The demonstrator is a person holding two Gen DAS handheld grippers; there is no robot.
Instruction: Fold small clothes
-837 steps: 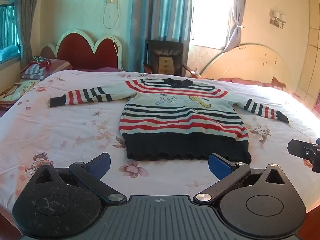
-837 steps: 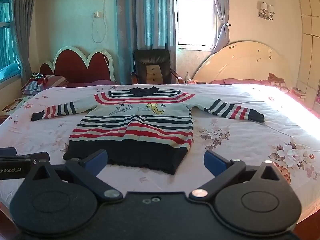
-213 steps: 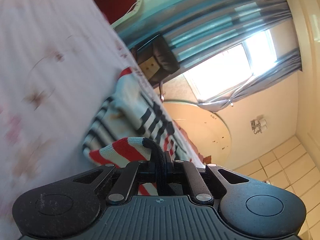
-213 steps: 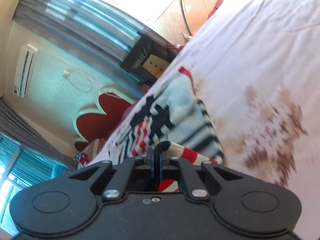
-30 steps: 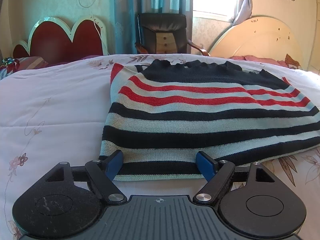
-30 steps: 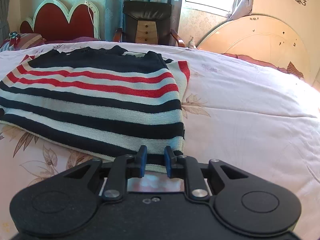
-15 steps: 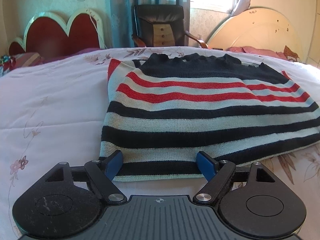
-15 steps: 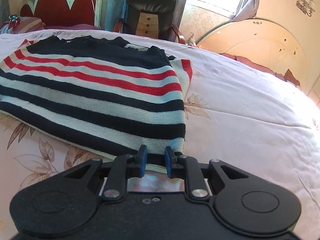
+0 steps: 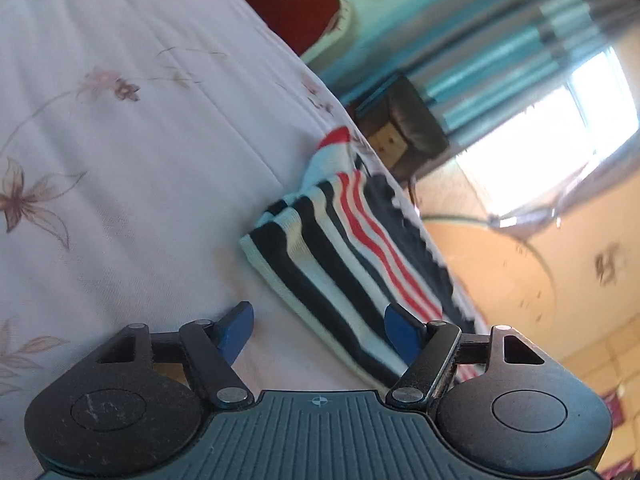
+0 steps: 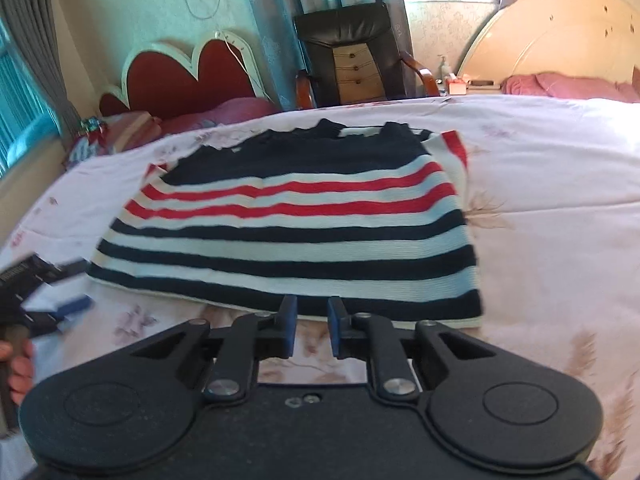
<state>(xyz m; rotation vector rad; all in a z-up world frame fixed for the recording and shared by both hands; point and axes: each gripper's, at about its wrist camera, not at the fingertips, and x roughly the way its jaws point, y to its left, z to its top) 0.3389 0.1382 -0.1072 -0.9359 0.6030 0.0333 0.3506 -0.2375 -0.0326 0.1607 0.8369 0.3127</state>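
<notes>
The striped sweater [image 10: 296, 224], folded into a rectangle with black, white and red bands, lies flat on the flowered bedsheet [image 10: 560, 240]. My right gripper [image 10: 312, 312] hovers just in front of its near edge. Its jaws stand a narrow gap apart and are closing, with nothing between them. In the left wrist view the picture is rolled over. My left gripper [image 9: 318, 320] is wide and closing, with the sweater's [image 9: 340, 248] left edge between the jaws and no pad pressing on it. The right wrist view shows the left gripper [image 10: 48, 296] at the far left, held by a hand [image 10: 20, 368].
A black chair [image 10: 352, 56] stands behind the bed. There is a red scalloped headboard [image 10: 192, 76] to its left and a cream round headboard [image 10: 560, 32] to its right. Pink pillows [image 10: 560, 84] lie at the back right. Bare sheet [image 9: 120, 160] stretches left of the sweater.
The left gripper has rolled sharply and moved to the sweater's left edge, its jaws a little narrower. The right gripper has risen and drawn back from the near edge.
</notes>
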